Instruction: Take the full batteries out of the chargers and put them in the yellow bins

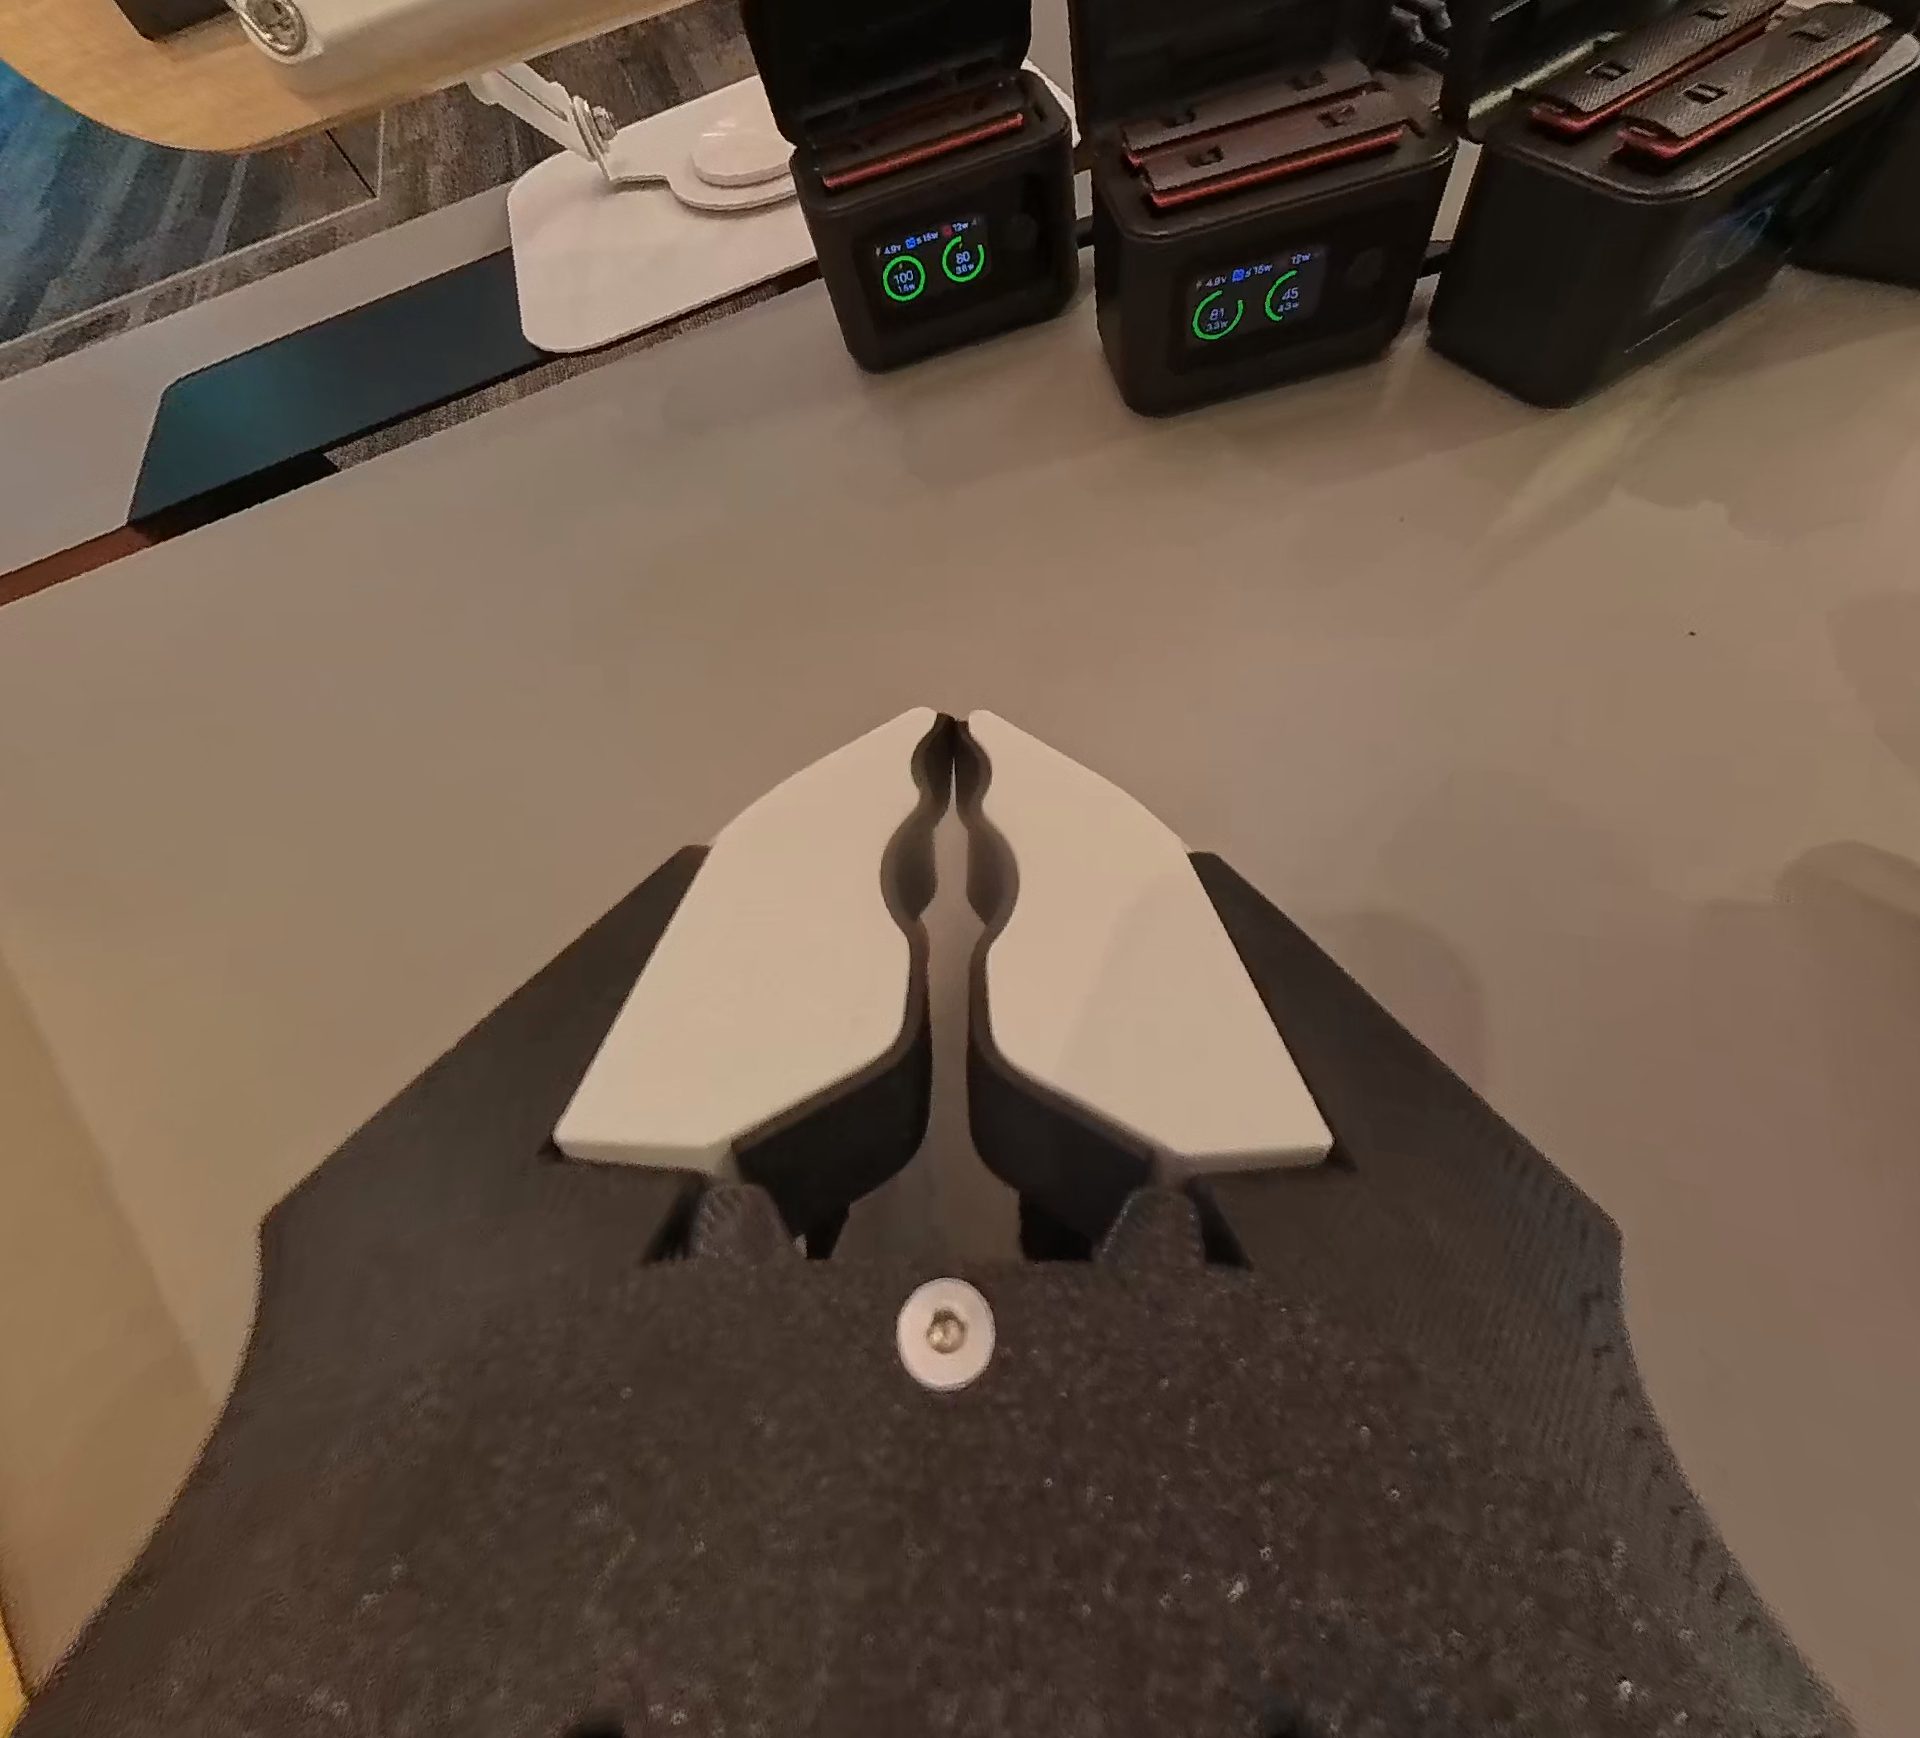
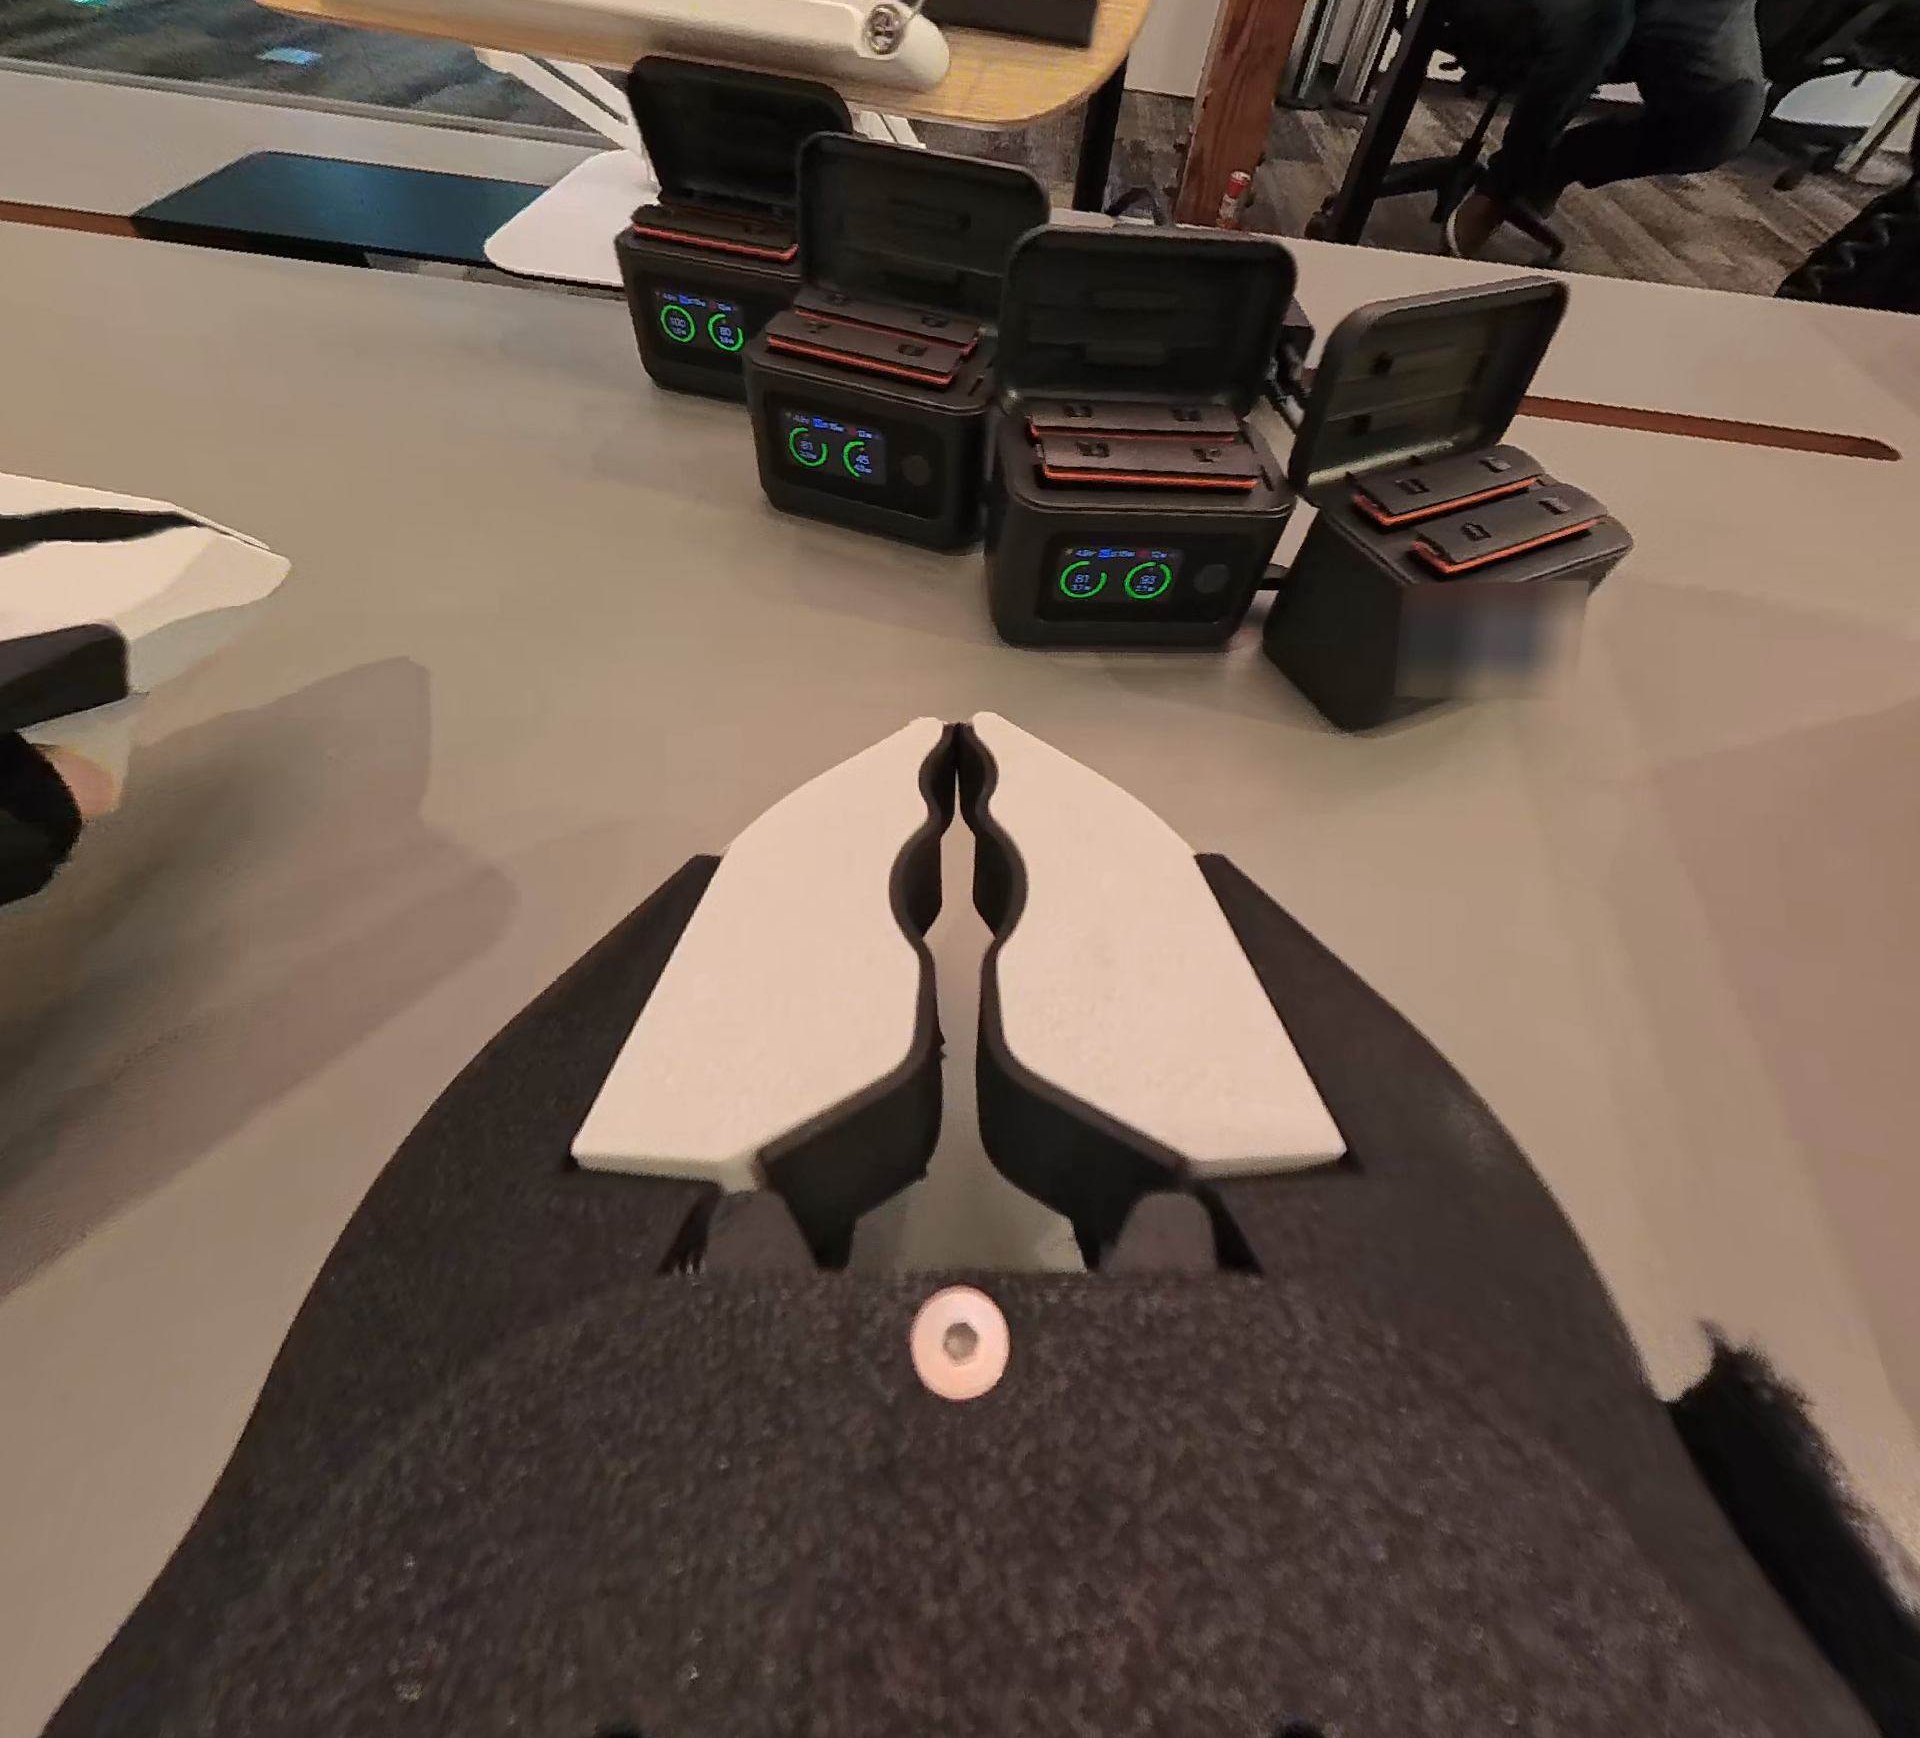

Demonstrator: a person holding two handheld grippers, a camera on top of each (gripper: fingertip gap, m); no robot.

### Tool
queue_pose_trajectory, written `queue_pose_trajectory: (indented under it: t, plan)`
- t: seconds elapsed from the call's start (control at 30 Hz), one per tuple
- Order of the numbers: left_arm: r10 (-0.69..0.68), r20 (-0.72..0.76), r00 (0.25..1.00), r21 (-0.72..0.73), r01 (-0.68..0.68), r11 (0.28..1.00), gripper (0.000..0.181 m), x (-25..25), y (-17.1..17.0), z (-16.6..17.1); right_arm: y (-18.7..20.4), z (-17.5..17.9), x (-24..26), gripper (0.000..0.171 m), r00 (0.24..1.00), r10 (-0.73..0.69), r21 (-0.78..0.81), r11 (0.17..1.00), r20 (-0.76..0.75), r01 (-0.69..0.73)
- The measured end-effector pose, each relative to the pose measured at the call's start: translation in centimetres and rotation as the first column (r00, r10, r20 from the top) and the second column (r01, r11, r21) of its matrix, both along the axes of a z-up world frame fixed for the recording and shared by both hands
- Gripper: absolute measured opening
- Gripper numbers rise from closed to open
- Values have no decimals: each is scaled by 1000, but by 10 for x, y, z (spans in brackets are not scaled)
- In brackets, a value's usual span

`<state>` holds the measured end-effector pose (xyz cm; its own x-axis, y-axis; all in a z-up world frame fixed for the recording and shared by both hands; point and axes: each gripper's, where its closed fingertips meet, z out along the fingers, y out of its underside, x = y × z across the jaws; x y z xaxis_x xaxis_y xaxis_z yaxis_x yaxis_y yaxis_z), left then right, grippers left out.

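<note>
The left gripper [image 1: 953, 724] hovered over the grey table [image 1: 1455, 649] with its white fingers [image 1: 790, 940] pressed together at the tips and nothing between them. The right gripper [image 2: 961, 732] was likewise closed and empty above the same table [image 2: 520, 597]. In the right wrist view, the left gripper [image 2: 135, 566] showed at the left edge, apart from the chargers.

Four black chargers stood in a row at the far side of the table, all with lids raised. In the right wrist view they ran from far left to near right: the first charger [image 2: 707, 338], the second charger [image 2: 873, 462], the third charger [image 2: 1132, 566] and the fourth charger [image 2: 1434, 608], each close beside the next. Dark batteries with orange-red edges sat in the top slots: one battery [image 2: 717, 234] showed in the first, and a pair [image 2: 1143, 452] in the third. The first three had lit front screens with green rings; the fourth's front was blurred over.

In the left wrist view the first charger [image 1: 935, 275], second charger [image 1: 1268, 306] and third charger [image 1: 1621, 275] lay ahead and to the right of the closed fingers, well apart from them. A white stand base [image 1: 623, 254] rested on the table to the left of the first charger, beneath a wooden board [image 1: 125, 26] holding a white sheet.

No yellow bin could be made out in either view.
</note>
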<state>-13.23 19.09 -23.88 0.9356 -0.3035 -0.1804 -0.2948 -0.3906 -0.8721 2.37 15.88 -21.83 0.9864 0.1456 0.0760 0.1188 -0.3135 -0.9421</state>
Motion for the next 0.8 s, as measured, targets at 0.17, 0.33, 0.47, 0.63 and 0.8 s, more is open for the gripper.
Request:
queue_pose_trajectory:
  t: [0.17,0.33,0.47,0.63,0.8]
  plan:
    - [-2,-9,1000,17,2,1000,0,-1,6,1,-2,1,-23,0,1000,7,8,1000,-5,-7]
    - [24,-3,1000,21,-24,999,1,-9,12,2,-8,3,-54,0,998,56,24,998,-14,-55]
    - [50,1,999,21,-50,999,1,-16,12,2,-13,6,-75,0,996,87,46,995,-19,-86]
    - [47,-1,999,15,-47,999,0,-17,10,1,-13,6,-79,0,996,86,42,996,-24,-85]
    - [37,-21,999,16,-37,999,0,-15,10,0,-13,5,-77,0,994,92,36,995,-58,-90]
